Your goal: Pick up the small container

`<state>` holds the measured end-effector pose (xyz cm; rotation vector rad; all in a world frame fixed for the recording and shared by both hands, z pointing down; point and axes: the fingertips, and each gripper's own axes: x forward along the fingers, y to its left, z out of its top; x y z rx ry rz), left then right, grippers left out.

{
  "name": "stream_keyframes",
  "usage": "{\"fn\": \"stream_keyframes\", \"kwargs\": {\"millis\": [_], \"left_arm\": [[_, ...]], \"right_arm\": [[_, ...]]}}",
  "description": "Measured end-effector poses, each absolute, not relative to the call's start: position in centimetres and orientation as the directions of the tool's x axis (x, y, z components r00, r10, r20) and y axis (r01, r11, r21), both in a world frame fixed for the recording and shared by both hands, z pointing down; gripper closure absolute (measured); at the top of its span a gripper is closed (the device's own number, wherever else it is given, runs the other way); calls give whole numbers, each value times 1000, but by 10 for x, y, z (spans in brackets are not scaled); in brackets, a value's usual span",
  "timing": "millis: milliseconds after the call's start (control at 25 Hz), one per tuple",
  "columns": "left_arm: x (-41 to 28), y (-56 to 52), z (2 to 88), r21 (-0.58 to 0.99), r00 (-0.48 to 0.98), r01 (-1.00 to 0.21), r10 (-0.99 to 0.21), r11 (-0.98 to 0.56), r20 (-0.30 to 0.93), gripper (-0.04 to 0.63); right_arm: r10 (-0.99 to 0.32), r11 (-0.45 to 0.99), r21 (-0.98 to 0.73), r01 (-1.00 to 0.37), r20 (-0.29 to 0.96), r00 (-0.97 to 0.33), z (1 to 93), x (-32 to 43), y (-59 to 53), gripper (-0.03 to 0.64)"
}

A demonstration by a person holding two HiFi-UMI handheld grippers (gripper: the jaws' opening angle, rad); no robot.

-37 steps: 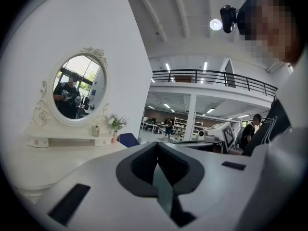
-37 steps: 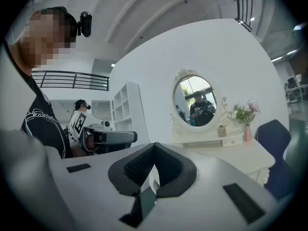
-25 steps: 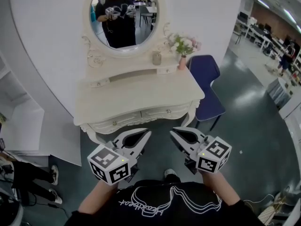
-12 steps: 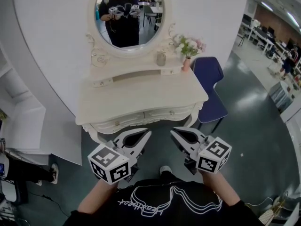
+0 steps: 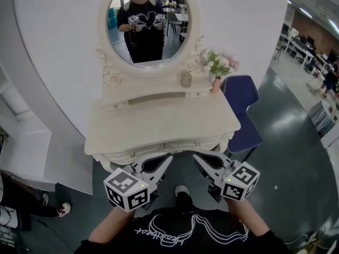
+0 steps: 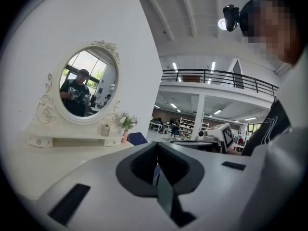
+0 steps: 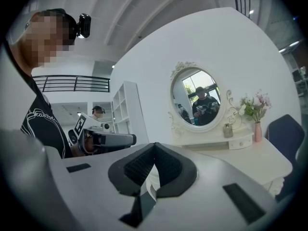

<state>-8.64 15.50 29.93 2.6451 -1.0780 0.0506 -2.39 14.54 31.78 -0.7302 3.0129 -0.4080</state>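
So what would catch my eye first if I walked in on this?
The white dressing table with its oval mirror, straight ahead, which reflects the person. Then the left gripper and right gripper just in front of the table, both shut and empty. The small container sits on the shelf under the mirror, beside a vase of flowers.

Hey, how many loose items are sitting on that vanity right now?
2. A container on the shelf under the mirror, right of centre; a vase with flowers just right of it, at the vanity's back corner. The shut drawers could hide more.
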Motion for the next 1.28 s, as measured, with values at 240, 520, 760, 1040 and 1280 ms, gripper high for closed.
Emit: {"fn": "stream_keyframes", "kwargs": {"millis": [240, 520, 760, 1040, 1280], "left_arm": [[-77, 75, 319, 291, 714, -696, -679, -657, 173, 592], [-53, -36, 322, 303, 703, -706, -684, -640, 195, 592], [-35, -101, 313, 295, 698, -710, -694, -639, 177, 592], [-41, -145, 325, 275, 656, -749, -734, -603, 176, 592], [-45, -188, 344, 277, 654, -752, -730, -598, 199, 591]], "right_arm": [[-445, 845, -299, -442, 64, -893, 334, -16, 64, 611], [-427, 844, -331, -422, 61, -902, 335, 3, -49, 611], [-397, 867, -311, -391, 47, -917, 325, 14, -117, 611], [-411, 856, -326, -402, 43, -911, 337, 25, -159, 611], [-448, 824, -347, -448, 85, -890, 357, 32, -194, 610]]}}
